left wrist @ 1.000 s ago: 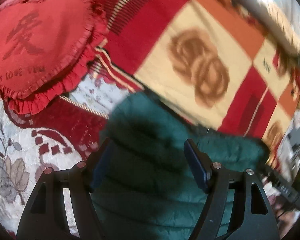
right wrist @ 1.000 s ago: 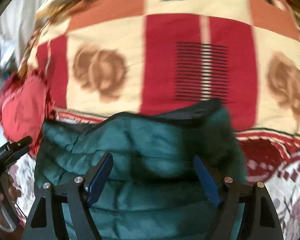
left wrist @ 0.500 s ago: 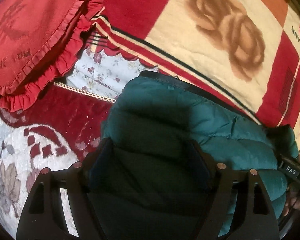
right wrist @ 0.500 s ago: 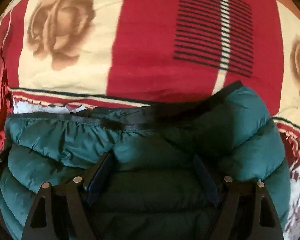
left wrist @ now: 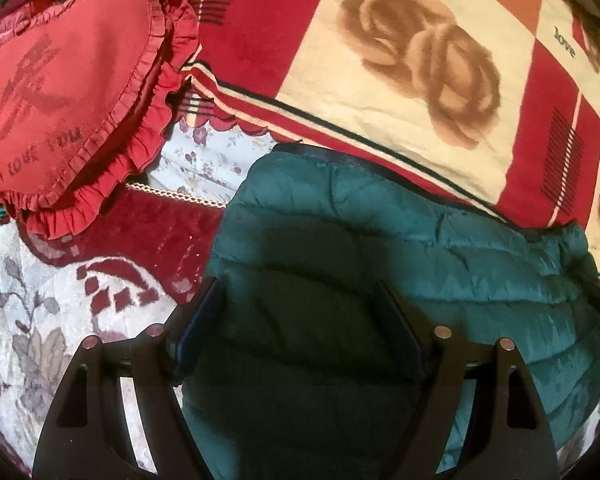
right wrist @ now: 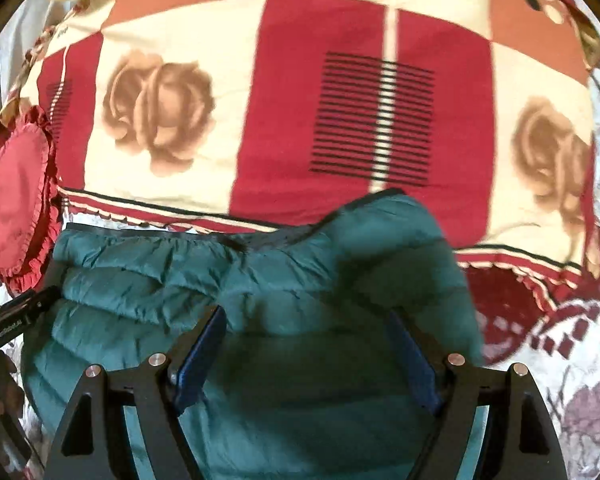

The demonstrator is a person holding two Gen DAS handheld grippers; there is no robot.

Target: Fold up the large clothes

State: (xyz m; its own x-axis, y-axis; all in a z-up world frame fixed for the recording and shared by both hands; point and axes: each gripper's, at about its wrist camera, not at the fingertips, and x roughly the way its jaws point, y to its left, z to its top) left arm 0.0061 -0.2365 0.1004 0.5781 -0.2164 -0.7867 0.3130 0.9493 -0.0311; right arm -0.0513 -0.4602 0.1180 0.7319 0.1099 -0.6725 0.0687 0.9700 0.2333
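Both tongs, left [left wrist: 300, 320] and right [right wrist: 312, 344], spread wide, released over green puffer jacket [left wrist: 440, 264]; jacket now lowered flat on bed, fold laid down.

A big blanket [right wrist: 340, 92] checked in red, cream and orange, with brown roses and the word "love", lies folded along the far side of the bed. A red heart-shaped frilled cushion [left wrist: 64, 92] leans against the blanket's left end. On the near side of the blanket spreads a pale floral bedcover [left wrist: 20, 300] with maroon patterning.
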